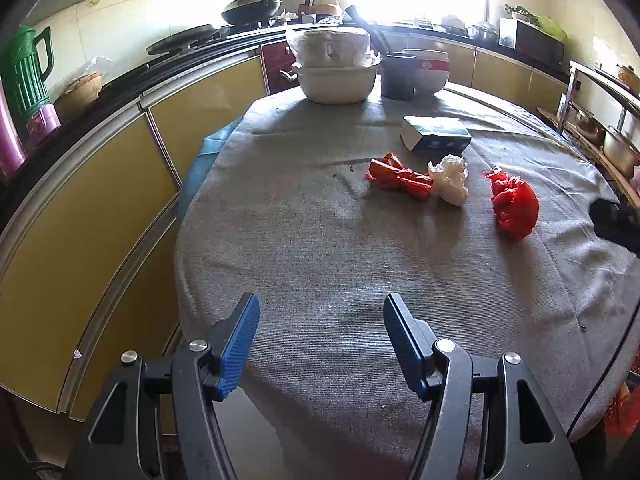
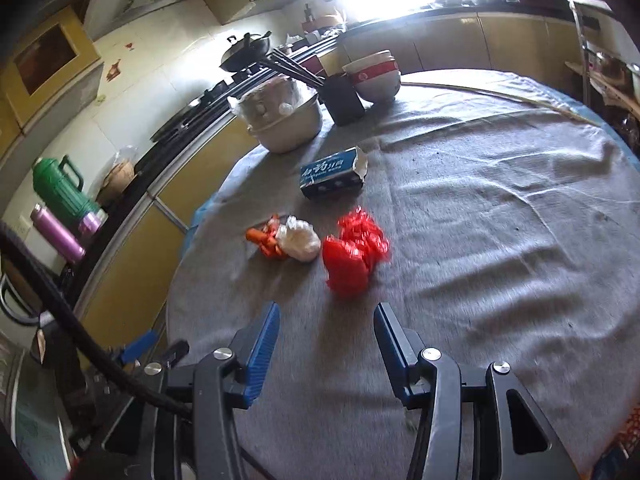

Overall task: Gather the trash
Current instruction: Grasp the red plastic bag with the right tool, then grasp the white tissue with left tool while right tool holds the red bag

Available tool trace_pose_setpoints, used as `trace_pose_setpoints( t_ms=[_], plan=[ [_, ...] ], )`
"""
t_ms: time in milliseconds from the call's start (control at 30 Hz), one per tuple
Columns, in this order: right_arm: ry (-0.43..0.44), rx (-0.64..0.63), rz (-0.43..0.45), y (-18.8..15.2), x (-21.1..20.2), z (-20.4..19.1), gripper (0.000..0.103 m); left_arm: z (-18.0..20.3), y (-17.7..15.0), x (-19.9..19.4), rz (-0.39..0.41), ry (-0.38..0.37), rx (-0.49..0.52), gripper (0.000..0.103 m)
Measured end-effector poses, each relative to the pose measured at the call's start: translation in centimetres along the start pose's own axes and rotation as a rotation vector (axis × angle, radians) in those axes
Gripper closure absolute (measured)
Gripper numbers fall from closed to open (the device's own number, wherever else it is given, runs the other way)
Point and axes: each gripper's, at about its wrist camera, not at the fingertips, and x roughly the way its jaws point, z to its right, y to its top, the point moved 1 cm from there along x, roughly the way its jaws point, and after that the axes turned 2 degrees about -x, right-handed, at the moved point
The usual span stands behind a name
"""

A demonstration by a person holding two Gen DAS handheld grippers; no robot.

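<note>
Table: we work over a round table under a grey woven cloth [image 1: 320, 248]; all the trash lies on it, right of centre in the left wrist view.
Left claw: our left gripper [image 1: 320, 340] hangs over the near edge of the cloth, blue pads apart, nothing between them.
Orange wrapper: a crumpled orange-red plastic wrapper [image 1: 398, 176], twisted at the waist like a sweet paper; its long axis runs from far-left to near-right in the left wrist view, and its right end touches the tissue.
Tissue: a scrunched white paper tissue [image 1: 450, 178], a lump with no clear long axis.
Box: a small blue and white cardboard box [image 2: 334, 174] lies flat beyond the tissue; in the right wrist view its torn end points right.
Red bag: a crumpled bright red plastic bag [image 2: 354, 254], just right of the tissue but apart from it, frilly neck pointing away from us, bulk nearer.
Right claw: our right gripper [image 2: 326, 336] hovers just short of the red bag, jaws parted and empty.
Step in hand, our judgement: approach to the red bag with the right claw.
Doing it well: we come low over the cloth, straddle the bag's fat near end, not the loose frill, and close firmly, since thin film slips and springs back.
Risk: pinching the cloth along with the bag.
</note>
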Motion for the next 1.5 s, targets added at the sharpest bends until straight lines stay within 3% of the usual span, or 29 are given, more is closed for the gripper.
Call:
trace_pose_setpoints(
  t_ms=[333, 733, 967, 1500],
  plan=[
    [-0.033, 0.052, -0.018, 3.3, 5.4, 0.8, 0.05, -1.4, -0.2, 1.6, -0.043, -0.009, -0.049, 0.038],
    [-0.175, 0.013, -0.079, 4.2, 10.4, 1.5, 0.054, -1.8, 0.1, 2.7, -0.07, -0.021, -0.075, 0.038],
    [-0.19, -0.066, -0.045, 3.6, 10.3, 0.7, 0.057, -1.7, 0.2, 3.2, -0.081, -0.022, -0.078, 0.038],
    [-0.199, -0.07, -0.015, 2.5, 6.1, 2.4, 0.058, 0.5, 1.9, 2.8, -0.055, -0.044, -0.017, 0.038]
  ],
)
